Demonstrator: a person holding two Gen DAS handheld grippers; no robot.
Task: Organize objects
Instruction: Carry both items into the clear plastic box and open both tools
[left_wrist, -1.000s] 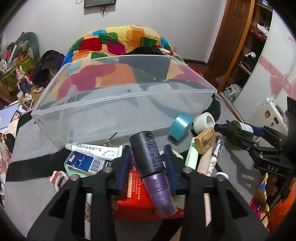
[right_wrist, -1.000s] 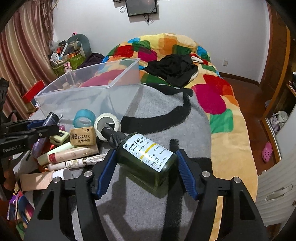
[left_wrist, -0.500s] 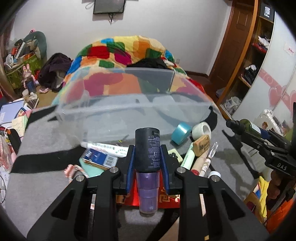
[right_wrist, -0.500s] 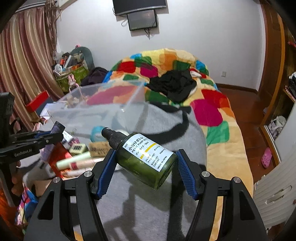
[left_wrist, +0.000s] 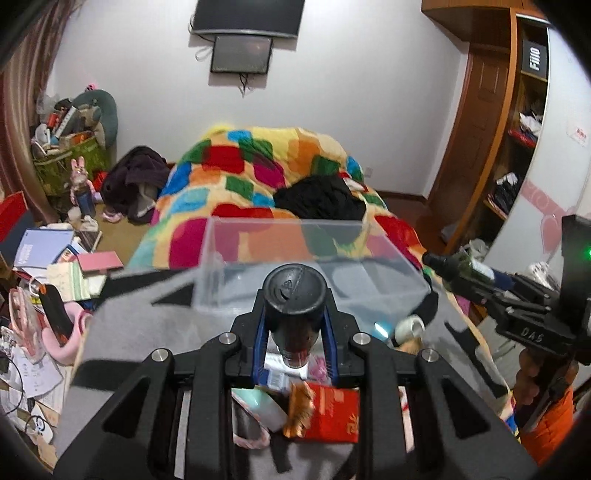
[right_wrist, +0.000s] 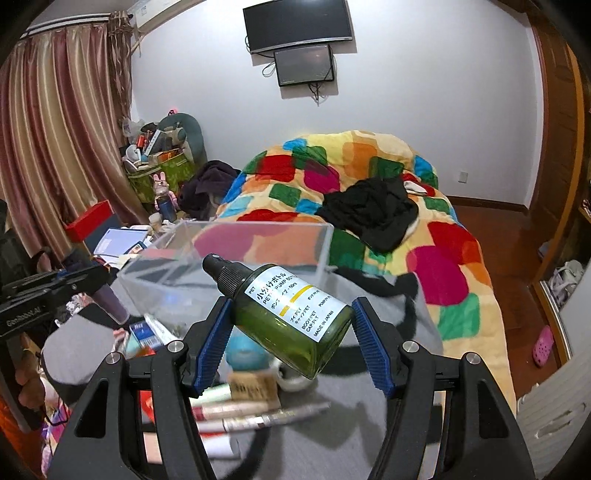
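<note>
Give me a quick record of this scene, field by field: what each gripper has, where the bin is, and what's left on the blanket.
left gripper: shut on dark bottle
right gripper: shut on green pump bottle
clear bin: ahead of both grippers, on grey blanket
left on blanket: red packet, tape rolls, tubes

Grey blanket (right_wrist: 369, 435), clear bin (right_wrist: 229, 254), tubes (right_wrist: 236, 410)

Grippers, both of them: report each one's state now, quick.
Left gripper: closed on the black-capped tube, cap toward the camera.
Right gripper: closed on the green pump bottle, held diagonally across the pads.
</note>
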